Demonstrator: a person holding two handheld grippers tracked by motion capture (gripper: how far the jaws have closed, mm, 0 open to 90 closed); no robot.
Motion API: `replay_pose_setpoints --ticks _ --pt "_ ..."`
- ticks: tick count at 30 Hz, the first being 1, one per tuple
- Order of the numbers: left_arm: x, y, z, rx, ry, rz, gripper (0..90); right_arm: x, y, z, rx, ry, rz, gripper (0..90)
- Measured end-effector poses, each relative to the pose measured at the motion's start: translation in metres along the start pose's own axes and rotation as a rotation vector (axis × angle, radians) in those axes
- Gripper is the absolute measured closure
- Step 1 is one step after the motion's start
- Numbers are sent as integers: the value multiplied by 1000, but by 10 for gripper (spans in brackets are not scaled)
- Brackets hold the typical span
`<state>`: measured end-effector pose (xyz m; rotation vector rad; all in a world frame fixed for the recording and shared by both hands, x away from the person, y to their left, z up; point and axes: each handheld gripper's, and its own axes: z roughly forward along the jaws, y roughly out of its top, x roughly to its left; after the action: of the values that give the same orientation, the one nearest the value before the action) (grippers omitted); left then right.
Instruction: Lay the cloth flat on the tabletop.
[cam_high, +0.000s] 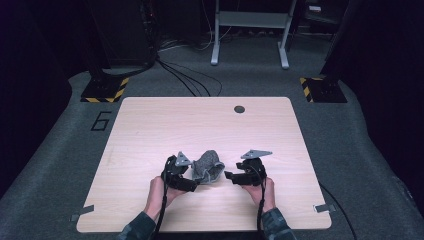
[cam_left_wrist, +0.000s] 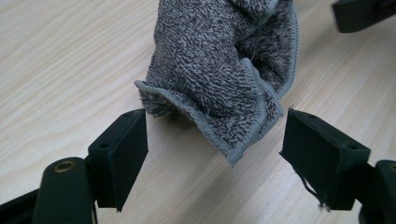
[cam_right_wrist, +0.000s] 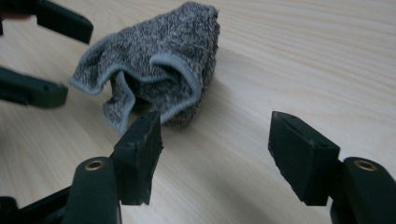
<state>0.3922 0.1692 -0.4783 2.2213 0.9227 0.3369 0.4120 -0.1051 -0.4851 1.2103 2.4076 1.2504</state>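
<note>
Reaching in from the six o'clock edge of the high view, two forearms in dark plaid sleeves come up over the pale wooden desk (cam_high: 150, 130), each hand wrapped round the rear of a black tool. The left hand (cam_high: 159, 192) angles its left tongs (cam_high: 196, 183) toward two o'clock, and the right hand (cam_high: 264, 192) turns its right tongs (cam_high: 229, 176) toward nine o'clock, so the two tips face each other across a small gap near the desk's front centre. Between them lies one crumpled grey towel (cam_high: 207, 166), bunched into a lump with a lighter stitched hem, resting on the wood. In the left gripper view the left tongs (cam_left_wrist: 215, 140) stand wide apart, with the hanging corner of the towel (cam_left_wrist: 224, 70) in the space between the jaws at twelve o'clock and touching neither; nothing is held. In the right gripper view the right tongs (cam_right_wrist: 215, 140) are likewise spread wide and empty, the towel (cam_right_wrist: 159, 70) lying ahead toward eleven o'clock, just beyond the near jaw; whether it brushes that jaw cannot be told. Counted: one towel, two tongs, two hands, one desk. A dark round hole (cam_high: 239, 109) sits near the desk's far edge at about one o'clock, and a black cable trails back from each tool along the forearm.
</note>
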Motion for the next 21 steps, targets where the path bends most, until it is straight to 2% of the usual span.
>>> replay_pose_setpoints --ticks 2,3,5,6,7,10,11,13,14,15,17,19,21 --pt "-1 -3 3 -1 -8 -5 277 1 6 5 -11 4 -8 401" --pt "-1 -4 4 4 -11 -2 378 5 12 10 -16 10 -29 463" --pt "-1 -5 5 6 -10 3 413 6 14 12 -10 13 -36 495" --pt "-1 -6 6 3 -8 1 552 8 16 15 -1 25 -37 555" --pt "0 -5 6 7 -9 10 552 9 17 18 15 29 -35 601" --pt "1 -6 6 -8 6 13 733 7 16 25 34 38 -41 758" --pt "1 -6 6 -18 -1 -2 775 8 16 25 34 32 -32 811" --pt "4 -6 6 -24 -2 -8 843 8 17 23 23 8 -64 876" --pt "6 -5 5 -24 5 1 843 8 17 23 23 8 -64 876" --pt "7 -5 3 -42 1 -18 847 9 17 21 27 -3 -59 879" --pt "12 -5 -2 -58 21 -17 851 6 18 16 28 -26 -65 883" --pt "17 -3 -7 -57 20 -29 853 -2 22 7 15 -53 -81 883" --pt "23 -1 -13 -66 28 -26 853 -3 23 4 10 -69 -83 883"
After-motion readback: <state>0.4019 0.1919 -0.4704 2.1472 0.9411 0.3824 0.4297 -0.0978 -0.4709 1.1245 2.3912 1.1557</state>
